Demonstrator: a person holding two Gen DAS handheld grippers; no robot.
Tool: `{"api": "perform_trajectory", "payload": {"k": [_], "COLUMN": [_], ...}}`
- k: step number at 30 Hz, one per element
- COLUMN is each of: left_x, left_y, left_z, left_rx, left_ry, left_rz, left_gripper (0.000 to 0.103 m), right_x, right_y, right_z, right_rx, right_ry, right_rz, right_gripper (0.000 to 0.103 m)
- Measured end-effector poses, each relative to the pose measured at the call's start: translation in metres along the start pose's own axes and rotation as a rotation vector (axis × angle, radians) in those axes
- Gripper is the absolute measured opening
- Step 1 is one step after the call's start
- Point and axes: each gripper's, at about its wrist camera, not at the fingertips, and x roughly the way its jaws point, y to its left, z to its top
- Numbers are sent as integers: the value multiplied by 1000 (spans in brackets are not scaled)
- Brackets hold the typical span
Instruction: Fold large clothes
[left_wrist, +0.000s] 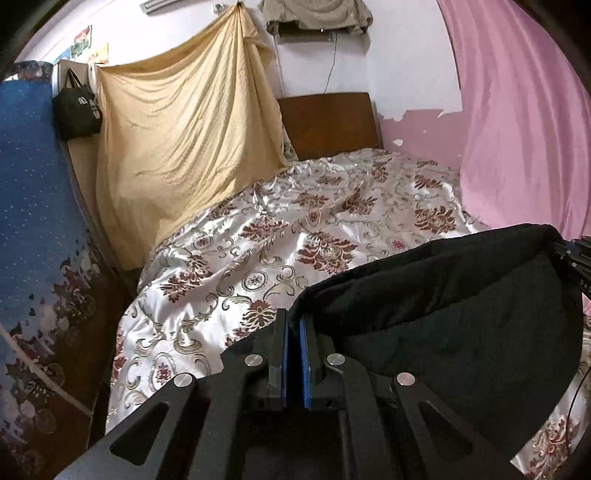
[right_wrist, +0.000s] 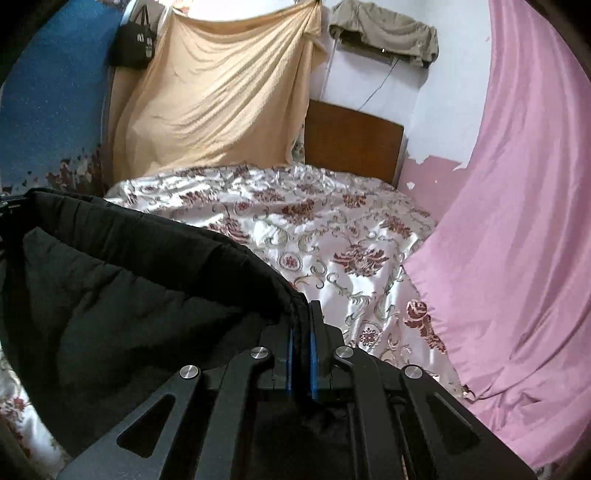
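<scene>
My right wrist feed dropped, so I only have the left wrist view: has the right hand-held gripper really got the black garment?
Observer: Yes. The right hand-held gripper is shut on the black garment, with the hem pinched between its blue pads.
Operator: Does the cloth between the two grips sag?
Observer: From the right wrist view the top edge runs in a curve toward the left hand-held gripper, and the body hangs below it in loose folds.
Operator: Anything close on the right side?
Observer: The pink curtain hangs right of the gripper, its lower edge lying on the floral bedspread.
</scene>
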Motion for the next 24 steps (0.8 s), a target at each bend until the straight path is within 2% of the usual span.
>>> {"api": "perform_trajectory", "payload": {"k": [11,17,19,22,24], "left_x": [74,102,109,109,106], "left_y": [-3,3,8,17,18], "left_z": [-10,-15,-17,-19,-20], "left_rx": [-10,-84,-137,-208,-222], "left_ry": [97,156,189,197,196], "left_rz": [-9,-43,-67,-108,-118], "left_gripper": [6,7,7,9,11], "right_x": [79,101,104,106,103], "right_y": [6,11,13,13,10], "right_z": [-23,-30,-32,-35,-37], "right_rx": [5,-4,11,23,33], "right_ry": [108,127,137,141,134], "right_rz": [5,-2,5,14,31], "right_gripper": [6,6,7,8,9]}}
